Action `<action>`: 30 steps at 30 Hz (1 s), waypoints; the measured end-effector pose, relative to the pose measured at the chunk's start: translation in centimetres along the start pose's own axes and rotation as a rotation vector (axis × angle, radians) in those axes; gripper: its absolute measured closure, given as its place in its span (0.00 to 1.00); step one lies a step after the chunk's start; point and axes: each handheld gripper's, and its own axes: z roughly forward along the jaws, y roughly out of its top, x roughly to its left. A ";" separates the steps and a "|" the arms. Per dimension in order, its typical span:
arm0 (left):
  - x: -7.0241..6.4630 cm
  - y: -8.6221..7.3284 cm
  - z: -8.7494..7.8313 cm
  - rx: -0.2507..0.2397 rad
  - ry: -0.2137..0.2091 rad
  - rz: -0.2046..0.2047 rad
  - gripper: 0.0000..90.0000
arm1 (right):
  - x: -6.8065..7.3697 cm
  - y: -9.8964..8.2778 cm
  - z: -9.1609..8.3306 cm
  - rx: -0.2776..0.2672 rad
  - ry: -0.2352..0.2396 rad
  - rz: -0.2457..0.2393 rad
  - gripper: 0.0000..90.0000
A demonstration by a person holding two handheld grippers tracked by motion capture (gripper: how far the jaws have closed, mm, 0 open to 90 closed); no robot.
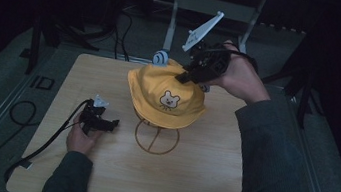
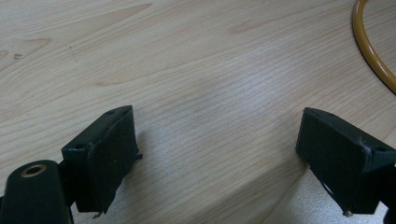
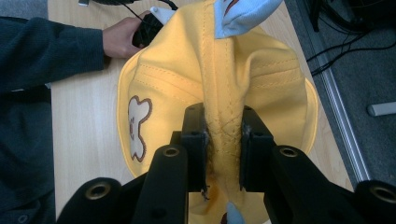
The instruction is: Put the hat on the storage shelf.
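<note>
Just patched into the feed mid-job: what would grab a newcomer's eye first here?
The yellow hat with a bear face, sitting on a wire stand mid-table, stands out first. The right gripper is shut on a fold of fabric at its crown. Near the table's left side the left gripper lies low over bare wood, jaws open and holding nothing.

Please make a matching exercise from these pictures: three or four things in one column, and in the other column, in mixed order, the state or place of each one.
Things:
1. right gripper
2. left gripper
3. yellow hat
4. wire stand

States or places:
a. jaws apart, low over bare wood
b. round base flat on the table
c. shut on a fold of fabric
d. sits on top of the stand, bear patch to the front

Pairs: 1-c, 2-a, 3-d, 4-b
</note>
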 end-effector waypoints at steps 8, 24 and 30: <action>0.0 0.0 0.0 -0.001 0.000 0.000 0.14 | -0.1 1.1 1.1 0.032 0.005 0.000 0.84; 0.0 0.0 0.0 0.001 -0.001 0.002 0.14 | -0.5 1.9 4.6 0.110 0.020 0.015 0.82; 0.0 0.0 0.0 0.000 -0.001 0.003 0.14 | -0.8 1.6 5.3 0.101 0.013 0.046 0.72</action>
